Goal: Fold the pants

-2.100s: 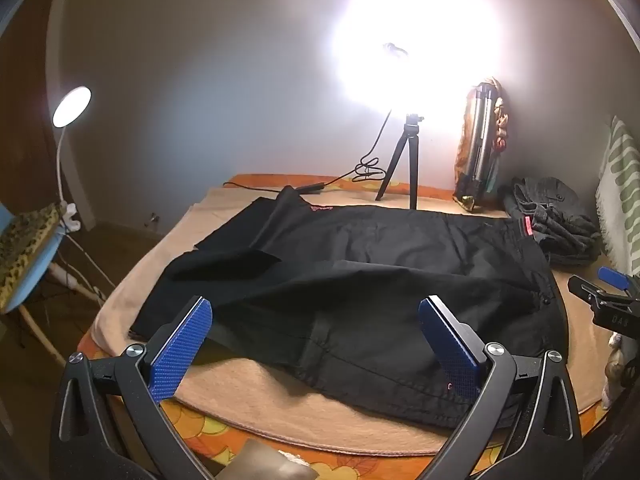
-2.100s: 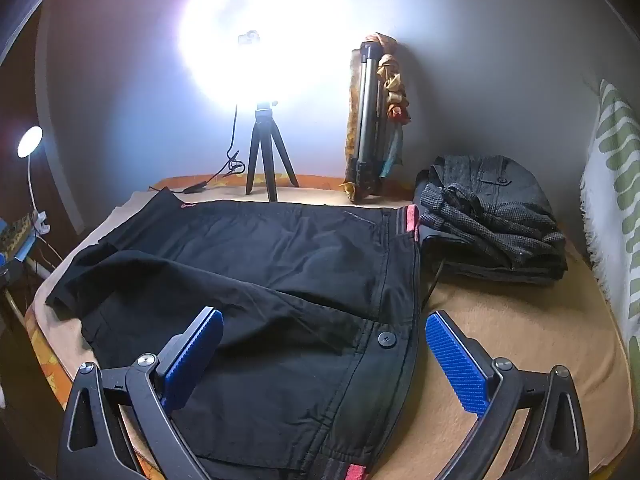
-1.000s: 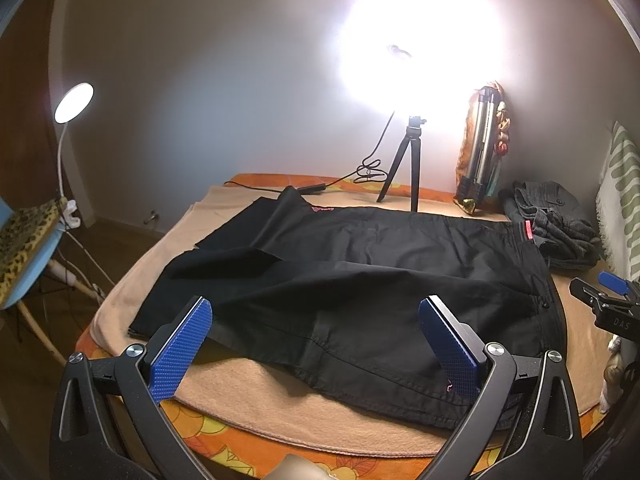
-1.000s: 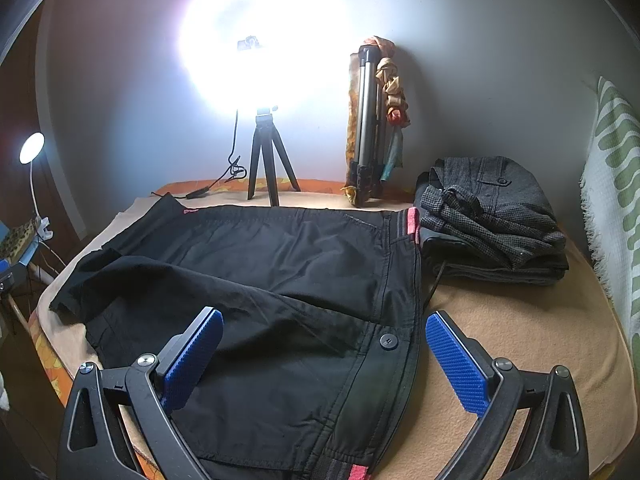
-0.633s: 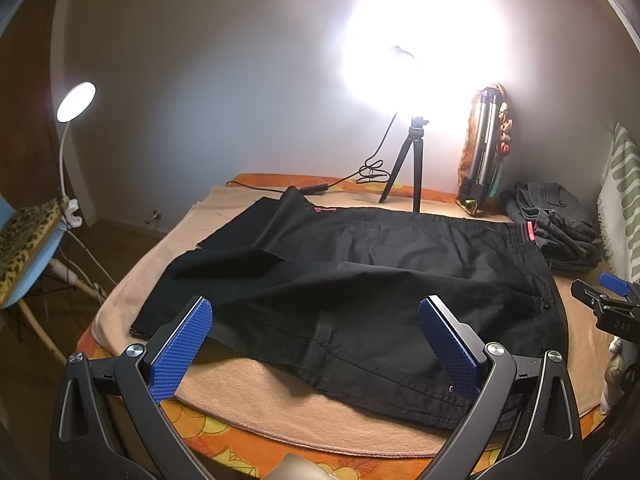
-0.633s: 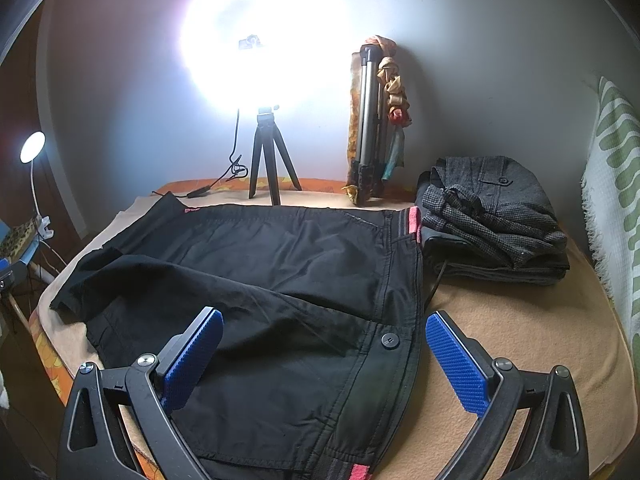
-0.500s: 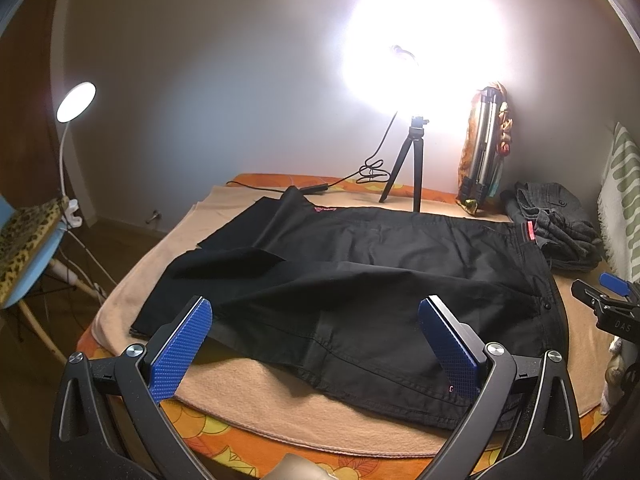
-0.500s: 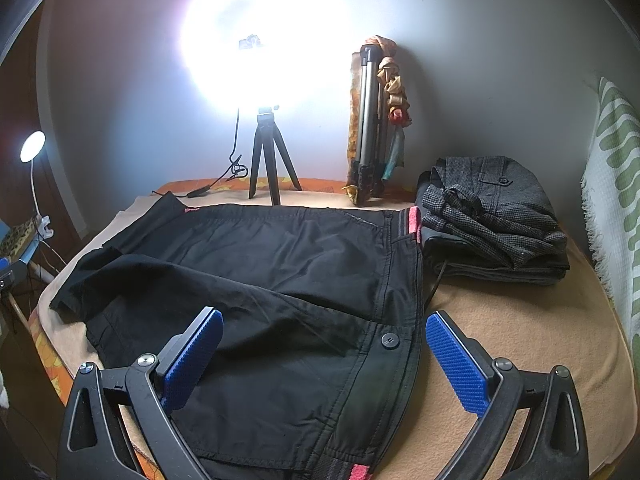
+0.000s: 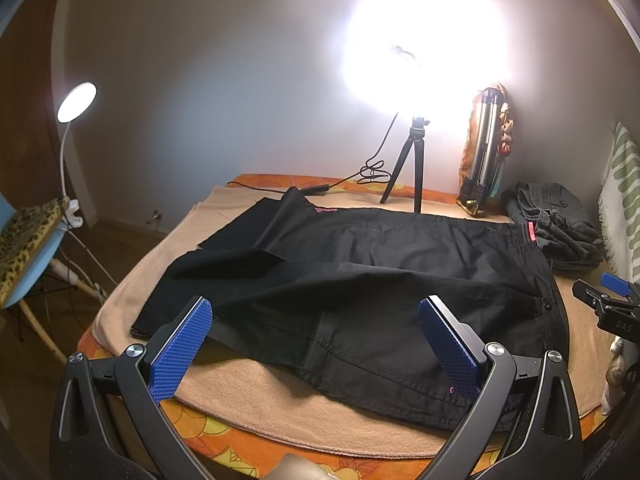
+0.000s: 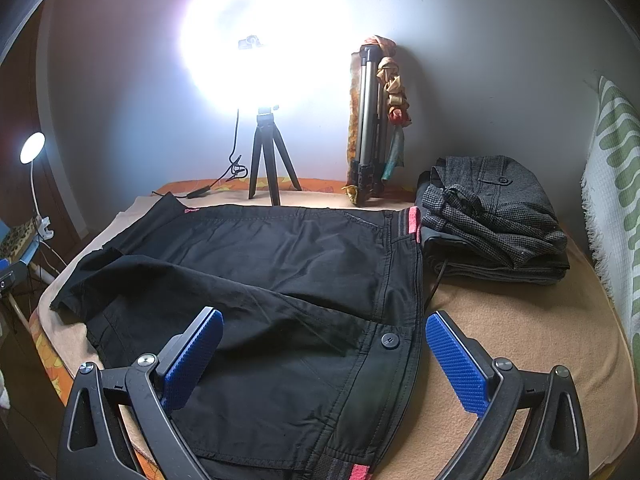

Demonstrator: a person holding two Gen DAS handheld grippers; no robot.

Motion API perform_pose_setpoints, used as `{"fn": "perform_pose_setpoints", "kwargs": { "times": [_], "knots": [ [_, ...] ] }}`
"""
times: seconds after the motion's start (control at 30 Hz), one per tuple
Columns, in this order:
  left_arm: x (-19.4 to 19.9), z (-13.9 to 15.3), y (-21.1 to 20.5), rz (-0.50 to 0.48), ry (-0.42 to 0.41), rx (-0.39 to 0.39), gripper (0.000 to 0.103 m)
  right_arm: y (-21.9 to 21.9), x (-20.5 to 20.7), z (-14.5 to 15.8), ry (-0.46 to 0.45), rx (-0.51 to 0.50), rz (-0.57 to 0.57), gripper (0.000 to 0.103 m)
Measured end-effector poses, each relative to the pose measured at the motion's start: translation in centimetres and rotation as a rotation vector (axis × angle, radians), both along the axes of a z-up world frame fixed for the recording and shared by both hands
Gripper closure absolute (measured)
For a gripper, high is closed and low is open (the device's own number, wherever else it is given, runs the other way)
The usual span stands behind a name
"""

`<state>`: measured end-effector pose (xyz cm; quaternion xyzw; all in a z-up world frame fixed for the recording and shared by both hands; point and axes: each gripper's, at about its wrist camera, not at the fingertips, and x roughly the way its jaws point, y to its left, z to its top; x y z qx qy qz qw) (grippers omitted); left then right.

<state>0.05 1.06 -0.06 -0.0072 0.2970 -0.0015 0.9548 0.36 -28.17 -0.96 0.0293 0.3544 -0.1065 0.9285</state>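
Observation:
Black pants (image 9: 360, 276) lie spread flat on a tan blanket (image 9: 272, 396) over the bed, waistband to the right, legs to the left. In the right wrist view the pants (image 10: 280, 272) show a button and a pink-tabbed waistband. My left gripper (image 9: 316, 332) is open and empty, hovering above the near hem of the pants. My right gripper (image 10: 324, 344) is open and empty above the waistband near the button. The right gripper also shows at the right edge of the left wrist view (image 9: 612, 300).
A stack of folded grey clothes (image 10: 492, 220) sits at the back right. A small tripod with a bright light (image 10: 268, 160), a folded tripod (image 10: 368, 136) and a cable stand at the wall. A desk lamp (image 9: 76, 98) and blue chair (image 9: 28, 252) are left of the bed.
Almost nothing has changed; both grippers stay open above the pants with only a slight drift of the view.

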Motion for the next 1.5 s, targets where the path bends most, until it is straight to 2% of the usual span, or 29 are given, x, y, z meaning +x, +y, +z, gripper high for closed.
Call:
{"fn": "perform_pose_setpoints", "kwargs": {
  "times": [1.3, 1.5],
  "knots": [
    [0.1, -0.3, -0.5, -0.025, 0.006, 0.026, 0.000, 0.1, 0.0, 0.0, 0.004, -0.010, 0.004, 0.000],
    [0.3, -0.3, 0.6, -0.032, -0.002, 0.003, 0.000, -0.5, -0.2, 0.2, -0.004, -0.012, -0.009, 0.000]
  ]
}}
